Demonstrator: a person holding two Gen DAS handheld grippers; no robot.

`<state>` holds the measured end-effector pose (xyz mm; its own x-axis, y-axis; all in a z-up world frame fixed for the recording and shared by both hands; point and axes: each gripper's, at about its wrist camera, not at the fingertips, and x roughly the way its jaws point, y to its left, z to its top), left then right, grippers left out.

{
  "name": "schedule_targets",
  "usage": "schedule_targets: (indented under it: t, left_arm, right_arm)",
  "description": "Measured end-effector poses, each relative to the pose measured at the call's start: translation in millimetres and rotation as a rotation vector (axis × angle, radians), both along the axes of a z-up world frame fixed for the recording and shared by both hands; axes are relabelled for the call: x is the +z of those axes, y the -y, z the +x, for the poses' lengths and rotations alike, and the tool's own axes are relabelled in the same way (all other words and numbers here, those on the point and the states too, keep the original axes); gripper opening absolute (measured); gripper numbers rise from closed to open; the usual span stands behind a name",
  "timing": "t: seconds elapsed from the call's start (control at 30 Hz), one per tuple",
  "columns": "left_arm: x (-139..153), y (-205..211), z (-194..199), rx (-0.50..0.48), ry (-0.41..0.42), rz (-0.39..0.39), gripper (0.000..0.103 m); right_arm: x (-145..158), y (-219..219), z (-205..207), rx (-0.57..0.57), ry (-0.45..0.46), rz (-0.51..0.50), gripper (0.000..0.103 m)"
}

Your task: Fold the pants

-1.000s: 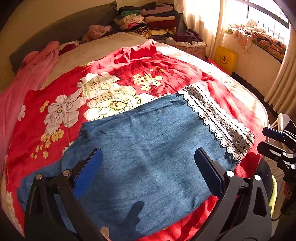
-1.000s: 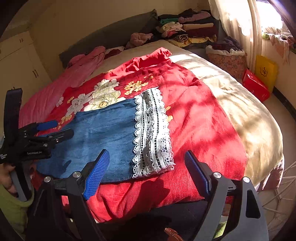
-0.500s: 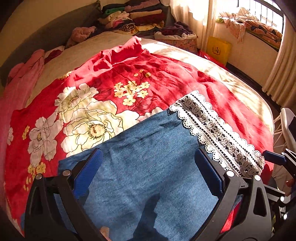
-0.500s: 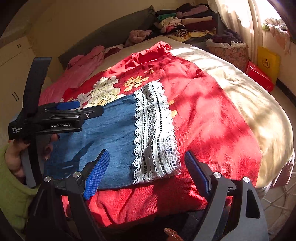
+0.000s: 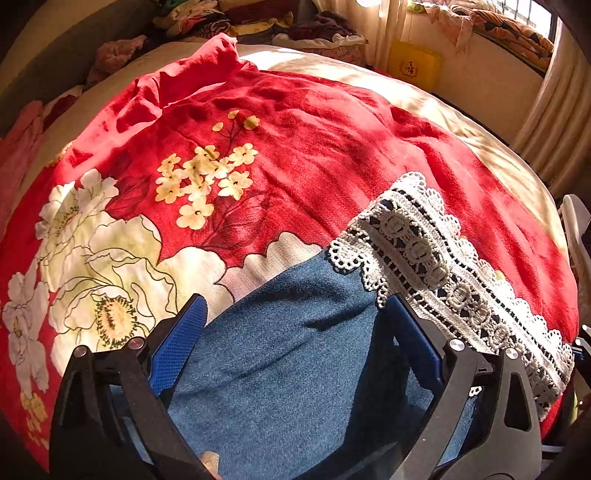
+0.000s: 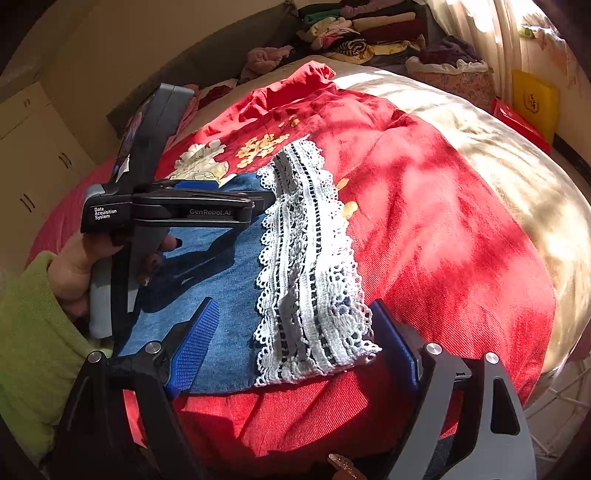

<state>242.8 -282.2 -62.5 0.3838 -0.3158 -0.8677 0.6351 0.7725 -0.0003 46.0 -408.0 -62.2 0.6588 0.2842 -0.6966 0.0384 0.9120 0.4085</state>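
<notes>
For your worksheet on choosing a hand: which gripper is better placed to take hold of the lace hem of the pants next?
Right. The right gripper stands open straddling the near end of the lace hem. The left gripper is over plain denim beside it.

A wide bed [image 6: 517,155] with a beige sheet carries a red floral blanket [image 5: 332,122]; blue denim pants [image 5: 295,369] with a white lace hem [image 6: 310,258] lie flat on the blanket.

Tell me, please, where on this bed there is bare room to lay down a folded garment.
Free: the red cover right of the lace hem, and the beige blanket beyond it towards the window. Crowded: the denim pants with the left tongs over them, and the clothes pile at the headboard.
</notes>
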Motion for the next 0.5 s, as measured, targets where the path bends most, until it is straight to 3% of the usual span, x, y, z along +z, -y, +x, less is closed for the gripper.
schedule_targets:
  t: [0.03,0.07,0.13,0.17,0.23,0.27,0.33,0.5]
  left_arm:
    - [-0.6,-1.1,0.2,0.001,-0.020,-0.030,0.074]
    - [0.1,-1.4,-0.8,0.000,-0.025,-0.048,0.069]
    - [3.7,1.9,-6.5,-0.014,-0.003,-0.055,0.052]
    - [5.6,4.8,-10.5,-0.024,0.009,-0.054,0.047]
    - [7.8,12.1,-19.2,-0.051,0.029,-0.041,0.029]
    - [8.1,15.3,-23.1,-0.062,0.045,-0.027,0.027]
    - [7.8,20.2,-28.6,-0.070,0.087,0.024,0.011]
    - [10.9,9.0,-26.9,-0.054,0.078,-0.008,0.007]
  right_arm:
    - [-0.3,-0.2,0.8,-0.004,0.000,0.002,0.082]
    - [0.0,-1.1,1.4,-0.005,0.004,0.001,0.078]
    - [0.9,-2.9,2.3,-0.013,0.008,-0.016,0.056]
    - [1.3,-3.7,2.7,-0.006,0.013,-0.013,0.052]
    - [2.1,-5.2,3.1,0.009,0.023,-0.004,0.028]
    - [1.6,-6.7,4.0,0.024,0.024,0.002,0.027]
    - [0.9,-9.7,5.4,0.034,0.018,-0.001,0.025]
    - [10.9,-15.9,1.8,0.053,0.047,-0.018,0.022]
